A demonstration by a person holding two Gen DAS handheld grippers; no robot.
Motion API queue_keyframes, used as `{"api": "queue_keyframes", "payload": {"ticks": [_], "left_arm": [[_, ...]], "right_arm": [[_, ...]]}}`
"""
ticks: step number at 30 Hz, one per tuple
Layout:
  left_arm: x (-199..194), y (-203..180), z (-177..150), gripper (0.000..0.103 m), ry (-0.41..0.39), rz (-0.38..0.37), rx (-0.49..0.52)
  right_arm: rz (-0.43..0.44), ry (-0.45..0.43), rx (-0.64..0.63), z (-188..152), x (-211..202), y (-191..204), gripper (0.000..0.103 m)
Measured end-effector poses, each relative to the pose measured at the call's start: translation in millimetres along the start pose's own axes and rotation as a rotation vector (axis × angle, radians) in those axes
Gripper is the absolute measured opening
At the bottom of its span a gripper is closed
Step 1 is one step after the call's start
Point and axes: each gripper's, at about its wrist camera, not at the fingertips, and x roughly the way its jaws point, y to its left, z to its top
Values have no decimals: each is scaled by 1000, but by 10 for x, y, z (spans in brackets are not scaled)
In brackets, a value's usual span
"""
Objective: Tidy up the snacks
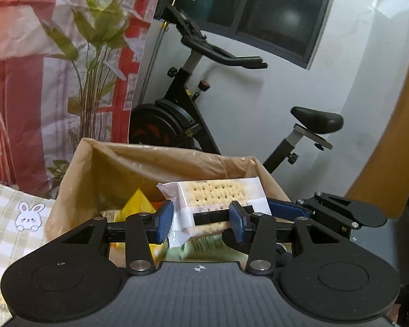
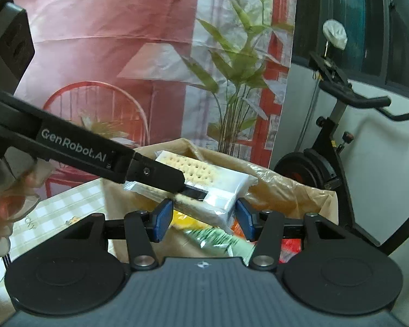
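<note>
Clear wrap: cracker pack (image 1: 218,199), see-through w/ white ends, pale holed crackers inside, black band on front edge.
Pack position: held up over brown paper bag (image 1: 101,169), tilted, clear of bag contents.
Left gripper (image 1: 201,220): blue pads (image 1: 165,219) pressed on both sides of pack's near end; fingers at mid width, gripping pack.
Right gripper (image 2: 203,220): fingers at mid width, clamped on pack's other end, right pad against white wrapper.
Gripper layout: both on same pack, left gripper's arm crossing right wrist view from left, its fingers over pack top.
Bag contents: yellow packet (image 1: 137,204), green-striped packet (image 2: 218,238), red-orange packet (image 2: 291,245); details blurred.
Surface: checked cloth (image 1: 11,218) w/ rabbit print, bag on it.
Background: exercise bike (image 1: 193,125) by white wall; printed curtain w/ plant behind bag.
</note>
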Motion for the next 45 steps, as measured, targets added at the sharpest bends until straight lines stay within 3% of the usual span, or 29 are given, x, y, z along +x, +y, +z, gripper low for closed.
{"api": "queue_keyframes", "payload": {"ticks": [11,13,15,17,27,36,41,45], "left_arm": [[589,298,18,48,64,36,-54],[580,332,18,50,63,45,-59],[528,369,23,62,48,47,-62],[464,363,47,65,31,69,-54],[-148,90,134,84,-78,213,118],[-890,-219,95,91,-169,271,180],[-1303,-436,9,94,-215,364,200],[-1612,-533,-55,94,-247,341,181]], "right_arm": [[-2,141,103,-31,653,-350,54],[-21,157,109,-48,674,-354,57],[-33,152,109,-48,641,-355,58],[-49,146,122,-40,584,-364,66],[-117,86,195,142,65,-286,96],[-182,14,256,339,-610,-72,103],[-176,-41,265,399,-1009,123,103],[-175,-73,266,411,-1273,288,103]]}}
